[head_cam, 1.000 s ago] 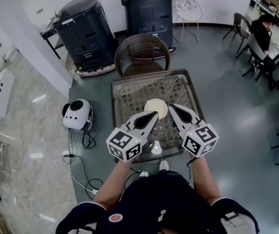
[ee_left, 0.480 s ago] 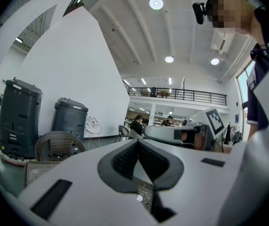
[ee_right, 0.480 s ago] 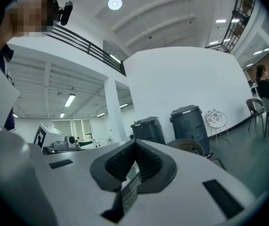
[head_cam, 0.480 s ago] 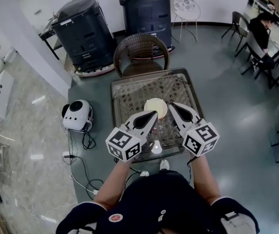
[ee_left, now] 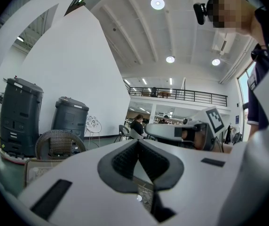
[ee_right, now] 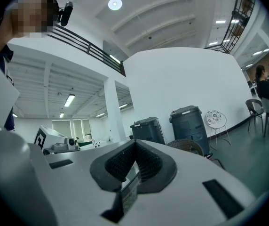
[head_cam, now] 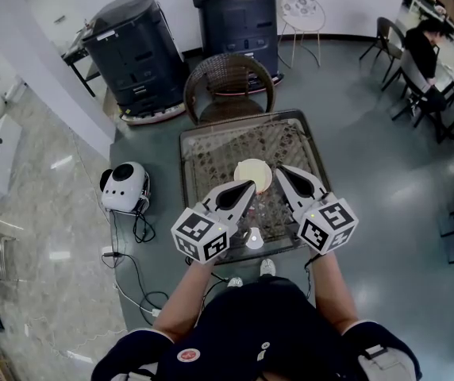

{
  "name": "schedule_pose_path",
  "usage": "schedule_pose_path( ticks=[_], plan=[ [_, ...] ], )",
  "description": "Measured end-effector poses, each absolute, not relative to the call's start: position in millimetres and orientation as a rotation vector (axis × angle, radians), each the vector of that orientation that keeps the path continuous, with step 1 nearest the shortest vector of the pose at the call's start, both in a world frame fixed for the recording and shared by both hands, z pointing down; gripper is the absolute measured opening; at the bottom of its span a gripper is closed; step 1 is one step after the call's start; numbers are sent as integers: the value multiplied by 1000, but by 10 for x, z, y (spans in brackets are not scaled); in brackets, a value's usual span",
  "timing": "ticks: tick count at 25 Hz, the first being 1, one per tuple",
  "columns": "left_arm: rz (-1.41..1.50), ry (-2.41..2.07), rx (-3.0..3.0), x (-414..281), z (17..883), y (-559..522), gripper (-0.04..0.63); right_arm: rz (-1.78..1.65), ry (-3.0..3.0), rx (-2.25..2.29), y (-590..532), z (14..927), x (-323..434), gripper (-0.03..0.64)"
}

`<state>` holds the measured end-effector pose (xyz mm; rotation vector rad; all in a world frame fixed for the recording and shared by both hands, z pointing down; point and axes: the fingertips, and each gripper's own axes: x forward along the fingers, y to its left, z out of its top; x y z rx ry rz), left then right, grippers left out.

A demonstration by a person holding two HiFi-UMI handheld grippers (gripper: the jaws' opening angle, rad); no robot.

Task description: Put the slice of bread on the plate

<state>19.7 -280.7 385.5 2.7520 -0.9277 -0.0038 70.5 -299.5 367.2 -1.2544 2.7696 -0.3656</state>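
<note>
Plate (head_cam: 253, 175) solely in head view; left gripper (head_cam: 250, 186) and right gripper (head_cam: 279, 171) closed, empty.

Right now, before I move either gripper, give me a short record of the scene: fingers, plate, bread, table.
left gripper: above the table, fingers together, nothing between them
right gripper: above the table, fingers together, nothing between them
plate: round, cream, on the table just past both gripper tips
bread: cannot make it out in any view
table: small, patterned top, raised rim
small white thing: near edge of the table, between the grippers
chair: wicker, at the table's far side
</note>
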Motion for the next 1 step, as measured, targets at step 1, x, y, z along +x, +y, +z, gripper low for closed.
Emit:
schedule_pose_path(
  ticks=[1],
  plan=[
    [-3,-929,2751,200,3863,-2815,6,-366,2768,-1255,-3000,3677,713,6]
  ],
)
